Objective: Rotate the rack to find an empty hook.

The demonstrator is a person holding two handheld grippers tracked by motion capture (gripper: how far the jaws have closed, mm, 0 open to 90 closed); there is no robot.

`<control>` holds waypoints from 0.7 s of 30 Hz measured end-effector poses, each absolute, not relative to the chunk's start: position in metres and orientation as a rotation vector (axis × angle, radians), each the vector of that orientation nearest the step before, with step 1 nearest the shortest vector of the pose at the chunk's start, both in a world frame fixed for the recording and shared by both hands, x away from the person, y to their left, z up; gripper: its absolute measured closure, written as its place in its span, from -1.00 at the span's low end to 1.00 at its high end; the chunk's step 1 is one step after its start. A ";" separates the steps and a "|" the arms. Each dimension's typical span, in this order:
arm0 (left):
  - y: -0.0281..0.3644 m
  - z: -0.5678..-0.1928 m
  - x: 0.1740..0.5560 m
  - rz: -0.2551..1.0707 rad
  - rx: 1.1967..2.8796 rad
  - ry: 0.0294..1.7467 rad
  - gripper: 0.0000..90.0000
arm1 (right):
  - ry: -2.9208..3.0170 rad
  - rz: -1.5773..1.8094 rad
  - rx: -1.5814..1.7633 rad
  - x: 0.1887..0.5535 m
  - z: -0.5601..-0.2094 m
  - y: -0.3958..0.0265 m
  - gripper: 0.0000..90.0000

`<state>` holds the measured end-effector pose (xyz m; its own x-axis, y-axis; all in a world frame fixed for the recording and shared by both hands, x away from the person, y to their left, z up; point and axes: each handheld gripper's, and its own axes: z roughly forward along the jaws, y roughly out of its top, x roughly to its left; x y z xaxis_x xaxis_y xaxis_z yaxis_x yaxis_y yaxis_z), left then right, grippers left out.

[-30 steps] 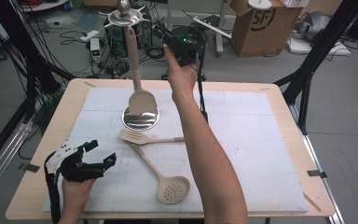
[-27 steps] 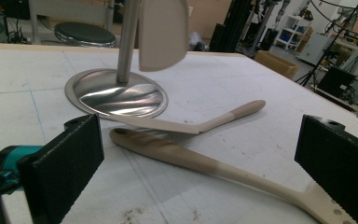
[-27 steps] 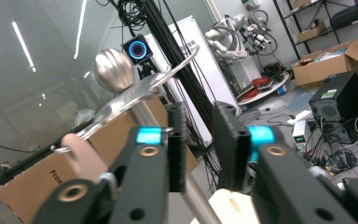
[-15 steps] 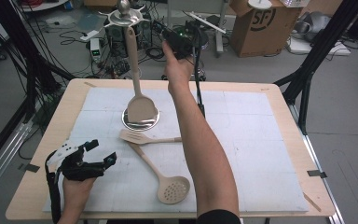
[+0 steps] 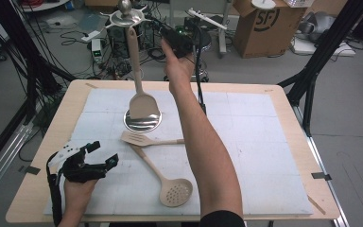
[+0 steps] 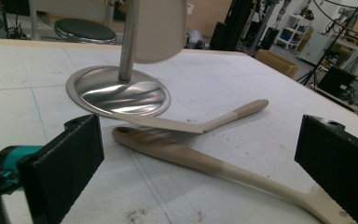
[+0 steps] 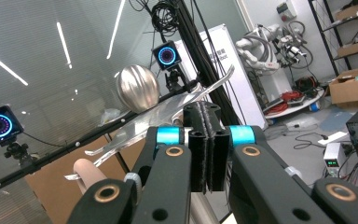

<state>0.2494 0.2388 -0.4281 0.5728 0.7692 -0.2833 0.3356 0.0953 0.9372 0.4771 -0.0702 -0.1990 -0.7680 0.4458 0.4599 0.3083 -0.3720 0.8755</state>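
Note:
A metal stand point(image 5: 142, 122) with a round base has a beige spatula point(image 5: 141, 92) hanging from its top hooks. My right gripper point(image 5: 168, 36) is held high beside the stand's top. In the right gripper view its jaws point(image 7: 207, 140) are shut, pad against pad, with nothing between them. The stand's ball top point(image 7: 137, 87) and the hung handle's end point(image 7: 86, 178) lie just beyond. My left gripper point(image 5: 104, 152) rests open at the table's near left. A slotted turner point(image 5: 146, 139) and a beige skimmer point(image 5: 172, 191) lie crossed on the mat. The skimmer's handle point(image 6: 191, 158) lies ahead of the open left jaws.
A white mat point(image 5: 264, 142) covers the wooden table point(image 5: 312, 142). Behind the table are cables, a cardboard box point(image 5: 262, 23) and black tripod legs point(image 5: 319, 61). My right forearm point(image 5: 203, 142) stretches across the middle of the table.
My right hand has shifted slightly up and to the left, nearer the stand's top. The left gripper and the utensils on the mat have stayed put.

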 end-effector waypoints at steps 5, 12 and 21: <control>0.239 -0.428 0.249 0.415 1.504 0.981 -0.96 | 1.712 2.300 1.022 0.475 -0.197 -0.071 1.00; 0.237 -0.428 0.250 0.412 1.510 0.982 -0.96 | 1.732 2.280 0.999 0.468 -0.197 -0.071 1.00; 0.236 -0.428 0.250 0.409 1.512 0.979 -0.96 | 1.783 2.248 0.962 0.453 -0.196 -0.065 1.00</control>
<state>0.2503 0.2360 -0.4282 0.5802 0.7651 -0.2793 0.3395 0.0846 0.9368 0.4527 -0.0648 -0.1965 -0.7920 0.4586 0.4029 0.2878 -0.3014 0.9090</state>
